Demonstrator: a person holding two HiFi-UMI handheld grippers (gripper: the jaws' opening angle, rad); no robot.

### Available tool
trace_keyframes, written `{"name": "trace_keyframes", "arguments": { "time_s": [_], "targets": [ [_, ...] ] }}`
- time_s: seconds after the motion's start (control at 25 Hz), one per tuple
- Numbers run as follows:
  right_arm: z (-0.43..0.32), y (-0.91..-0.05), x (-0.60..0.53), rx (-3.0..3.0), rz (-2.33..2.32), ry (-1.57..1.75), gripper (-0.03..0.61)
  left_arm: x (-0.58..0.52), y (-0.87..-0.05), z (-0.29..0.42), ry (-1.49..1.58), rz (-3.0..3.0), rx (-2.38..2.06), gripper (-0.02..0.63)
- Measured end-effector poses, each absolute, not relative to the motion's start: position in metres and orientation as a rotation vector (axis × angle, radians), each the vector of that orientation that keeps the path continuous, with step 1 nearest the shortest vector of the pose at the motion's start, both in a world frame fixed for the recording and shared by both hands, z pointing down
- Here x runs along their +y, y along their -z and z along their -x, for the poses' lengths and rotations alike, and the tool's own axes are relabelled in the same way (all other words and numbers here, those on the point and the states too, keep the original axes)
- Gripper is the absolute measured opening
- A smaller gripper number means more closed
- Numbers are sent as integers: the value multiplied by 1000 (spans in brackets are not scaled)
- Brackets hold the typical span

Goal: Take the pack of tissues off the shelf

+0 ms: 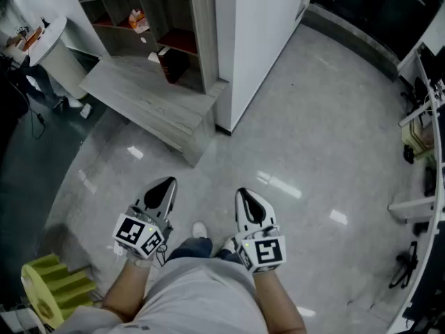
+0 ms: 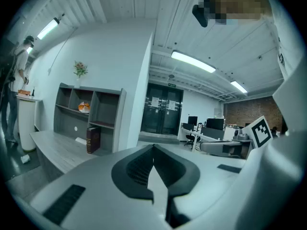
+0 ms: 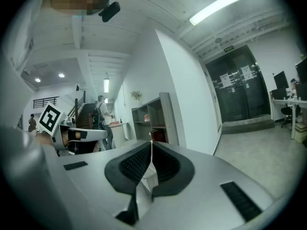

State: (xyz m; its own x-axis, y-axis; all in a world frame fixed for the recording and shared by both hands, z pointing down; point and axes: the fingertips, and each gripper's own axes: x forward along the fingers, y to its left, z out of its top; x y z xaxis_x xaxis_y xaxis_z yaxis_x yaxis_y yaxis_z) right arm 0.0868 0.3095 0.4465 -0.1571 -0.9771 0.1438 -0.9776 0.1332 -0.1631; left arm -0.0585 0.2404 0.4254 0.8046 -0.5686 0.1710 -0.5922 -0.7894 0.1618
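The pack of tissues [image 1: 138, 21], orange and white, lies in an upper compartment of the grey wooden shelf [image 1: 201, 33] at the head view's top left. It shows small in the left gripper view, pack of tissues [image 2: 84, 107] on the shelf [image 2: 115, 119], far beyond the jaws. My left gripper [image 1: 164, 185] and right gripper [image 1: 245, 195] hang low over the floor in front of my body, well short of the shelf. Both are shut with nothing between the jaws. The left gripper [image 2: 153, 148] and right gripper [image 3: 151, 143] point toward the shelf [image 3: 165, 119].
A dark red book [image 1: 170, 65] stands in the lower compartment, above a long grey platform [image 1: 149, 99]. A white pillar [image 1: 257, 40] rises right of the shelf. A person [image 2: 17, 80] stands by a round white counter [image 1: 49, 44]. Yellow-green object [image 1: 55, 284] at lower left; desks [image 1: 421, 131] at right.
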Motion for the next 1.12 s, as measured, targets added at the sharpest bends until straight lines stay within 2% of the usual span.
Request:
{"name": "trace_keyframes", "arguments": {
  "time_s": [0.72, 1.12],
  "targets": [
    [-39, -440, 232, -2321, -2172, -275, 26, 174, -438, 116, -151, -2818, -757, 17],
    [-32, -451, 177, -2315, -2172, -290, 26, 119, -452, 140, -174, -2782, -834, 17]
  ]
}}
